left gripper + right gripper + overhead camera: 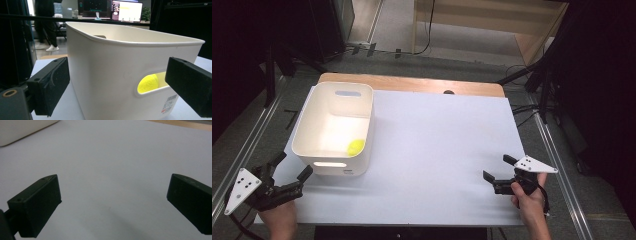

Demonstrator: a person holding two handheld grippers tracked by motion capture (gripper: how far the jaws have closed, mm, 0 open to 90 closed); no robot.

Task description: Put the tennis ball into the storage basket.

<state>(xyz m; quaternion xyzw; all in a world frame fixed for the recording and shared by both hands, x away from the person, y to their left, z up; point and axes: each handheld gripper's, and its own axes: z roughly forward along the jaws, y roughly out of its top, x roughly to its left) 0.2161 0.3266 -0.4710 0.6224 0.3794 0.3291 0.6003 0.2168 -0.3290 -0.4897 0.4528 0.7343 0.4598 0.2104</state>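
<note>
A white plastic bin [337,127] stands on the left part of the white table sheet [437,150]. A yellow ball [356,147] lies inside it near the front right corner, and shows through the bin's handle slot as the ball [148,83] in the left gripper view. My left gripper [291,165] is open at the table's front left corner, just short of the bin [125,70], with nothing between its jaws. My right gripper [497,169] is open at the front right, over bare sheet [112,170], holding nothing.
The wooden table edge [412,82] shows behind the sheet. Metal rails [557,165] run along both sides of the table. A corner of the bin [22,130] lies far off in the right gripper view. Dark stands and cables surround the table.
</note>
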